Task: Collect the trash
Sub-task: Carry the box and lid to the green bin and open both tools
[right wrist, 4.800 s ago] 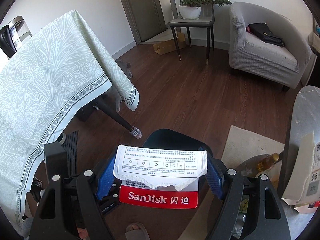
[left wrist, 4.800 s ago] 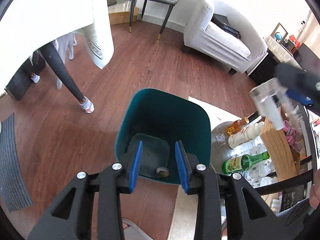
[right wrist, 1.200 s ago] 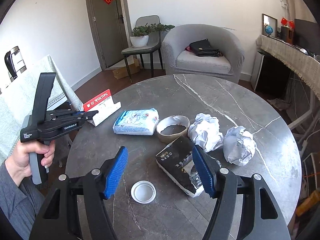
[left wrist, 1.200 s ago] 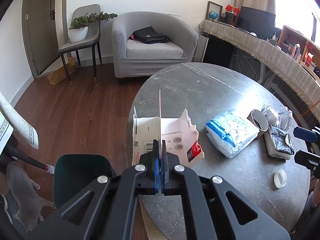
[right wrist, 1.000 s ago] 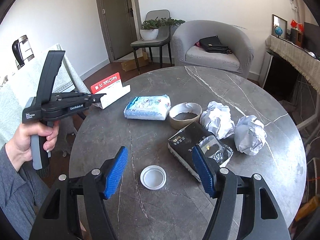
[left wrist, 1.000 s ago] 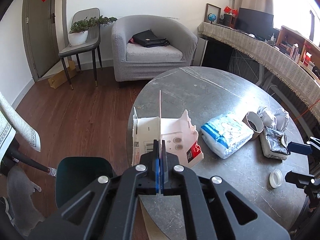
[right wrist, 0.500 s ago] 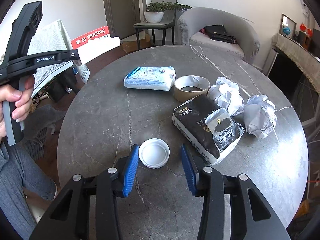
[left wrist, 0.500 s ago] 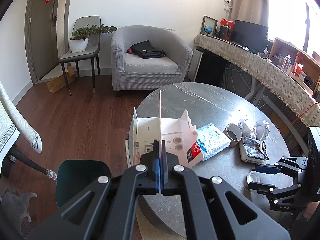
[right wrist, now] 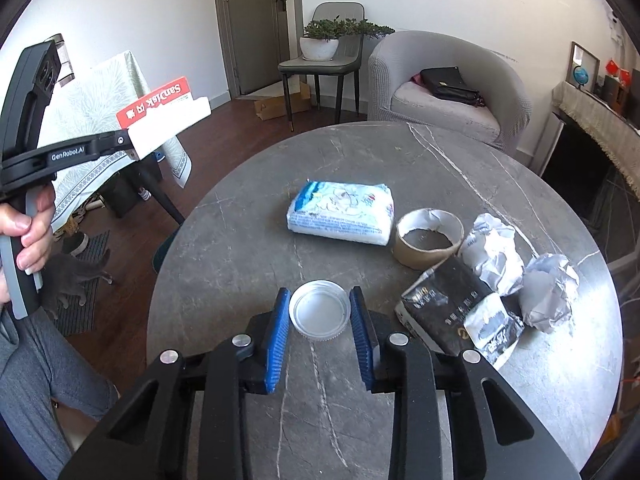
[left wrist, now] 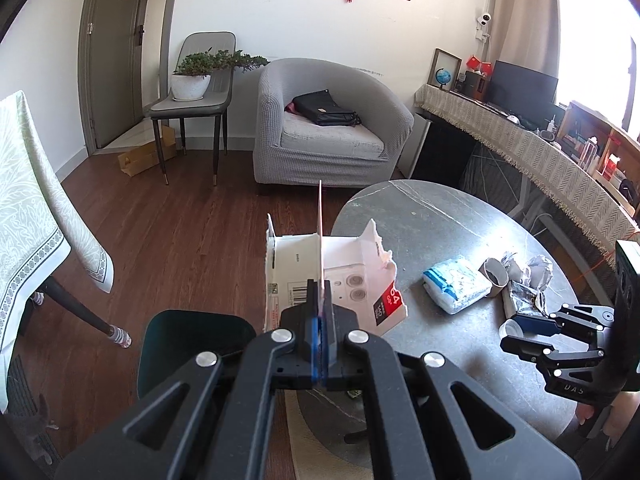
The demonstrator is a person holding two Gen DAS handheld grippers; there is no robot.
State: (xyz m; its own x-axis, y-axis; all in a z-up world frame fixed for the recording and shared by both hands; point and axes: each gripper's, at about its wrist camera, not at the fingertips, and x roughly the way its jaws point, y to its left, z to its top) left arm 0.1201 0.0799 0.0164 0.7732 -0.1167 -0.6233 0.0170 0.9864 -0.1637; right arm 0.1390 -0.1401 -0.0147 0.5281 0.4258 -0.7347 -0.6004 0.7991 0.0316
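Observation:
My left gripper (left wrist: 319, 296) is shut on a torn white and red card package (left wrist: 348, 276), held in the air over the round grey table's (left wrist: 420, 216) left edge. The dark green bin (left wrist: 192, 344) stands on the floor just below and to the left. From the right wrist view, the same left gripper (right wrist: 128, 142) holds the package (right wrist: 164, 114) up at the left. My right gripper (right wrist: 319, 304) is low on the table with its jaws closing. A white round lid (right wrist: 319, 313) lies between the blue pads (right wrist: 280, 320), which touch its rim.
On the table lie a blue and white tissue pack (right wrist: 340, 216), a cardboard tape ring (right wrist: 428, 240), a black foil packet (right wrist: 452, 312) and two crumpled paper balls (right wrist: 548, 292). A grey cat (right wrist: 76, 276) is on the floor at the left, beside a cloth-covered table (right wrist: 100, 120).
My right gripper has moved forward over the white lid and its jaws have narrowed around it. My left gripper has lifted the package up and away from the table.

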